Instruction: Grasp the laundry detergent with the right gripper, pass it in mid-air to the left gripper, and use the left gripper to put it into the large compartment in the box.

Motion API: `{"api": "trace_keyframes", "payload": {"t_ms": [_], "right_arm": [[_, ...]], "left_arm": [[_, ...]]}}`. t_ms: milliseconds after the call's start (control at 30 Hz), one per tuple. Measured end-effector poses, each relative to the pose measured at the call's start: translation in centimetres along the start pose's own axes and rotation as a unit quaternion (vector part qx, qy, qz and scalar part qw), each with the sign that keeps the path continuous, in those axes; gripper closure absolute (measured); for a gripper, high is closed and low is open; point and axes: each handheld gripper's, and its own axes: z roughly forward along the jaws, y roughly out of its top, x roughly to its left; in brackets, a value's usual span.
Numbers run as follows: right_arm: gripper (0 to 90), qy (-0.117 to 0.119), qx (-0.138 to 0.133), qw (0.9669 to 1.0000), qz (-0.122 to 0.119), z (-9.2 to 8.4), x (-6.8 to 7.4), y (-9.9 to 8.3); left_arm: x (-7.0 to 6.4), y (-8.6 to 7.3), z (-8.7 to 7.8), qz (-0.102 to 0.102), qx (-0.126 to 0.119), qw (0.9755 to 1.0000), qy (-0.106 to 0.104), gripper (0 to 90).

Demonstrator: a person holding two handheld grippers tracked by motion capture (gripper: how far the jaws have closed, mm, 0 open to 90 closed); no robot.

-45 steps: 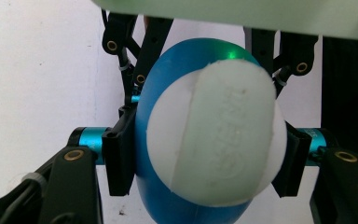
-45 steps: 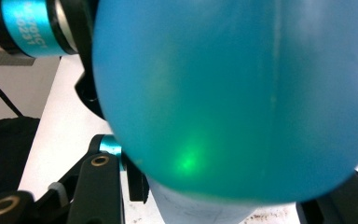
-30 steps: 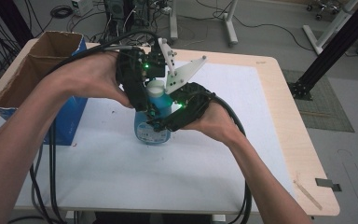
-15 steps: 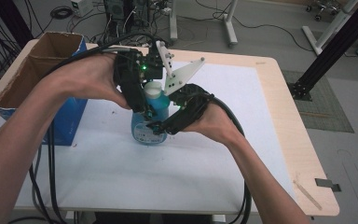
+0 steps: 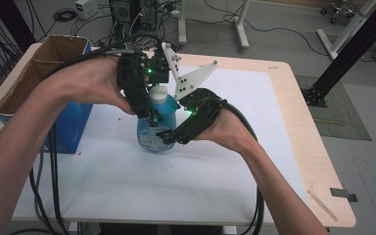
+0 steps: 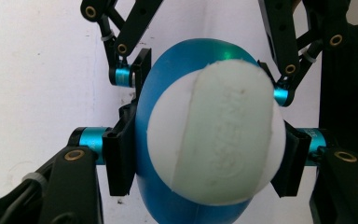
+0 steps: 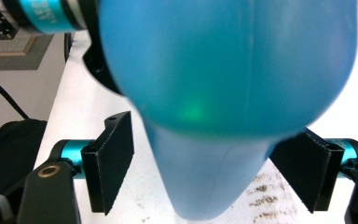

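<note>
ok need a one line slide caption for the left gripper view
Top-down look at a blue bottle with a white cap, left gripper clamped at its sides.

One blue bottle (image 5: pixel 154 128); one cardboard box (image 5: pixel 39 73), seemingly.

Your forearms are bare, with no sleeves in sight. Your left tool (image 5: pixel 147 105) and your right tool (image 5: pixel 176 134) are both black, built of linked bars with brass-coloured pivot screws, bright blue metal collars and ridged black pads. Each shows a small green light. A pale three-cornered plate with small holes tops each one, and thick black cables trail from both.
</note>
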Motion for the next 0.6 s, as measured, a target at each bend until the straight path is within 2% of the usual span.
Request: {"api": "trace_keyframes", "payload": {"t_ms": [200, 467, 533, 600], "right_arm": [[20.8, -0.008, 0.003, 1.0000, 0.003, -0.5, 0.1, -0.1], [20.6, -0.029, 0.024, 0.9993, 0.006, -1.9, 0.5, -0.5], [13.7, -0.043, 0.032, 0.9985, 0.010, -2.4, 0.6, -0.8], [13.6, -0.054, 0.046, 0.9973, 0.016, -3.1, 0.8, -1.2]], "left_arm": [[-0.1, -0.3, -0.7, -0.005, 0.003, 1.0000, 0.005, 37.3], [-0.2, -0.7, -1.8, -0.014, 0.008, 0.9998, 0.008, 37.3], [-0.1, -0.8, -2.3, -0.015, 0.010, 0.9998, 0.010, 37.3], [0.0, -1.0, -2.8, -0.018, 0.011, 0.9997, 0.013, 37.3]]}}
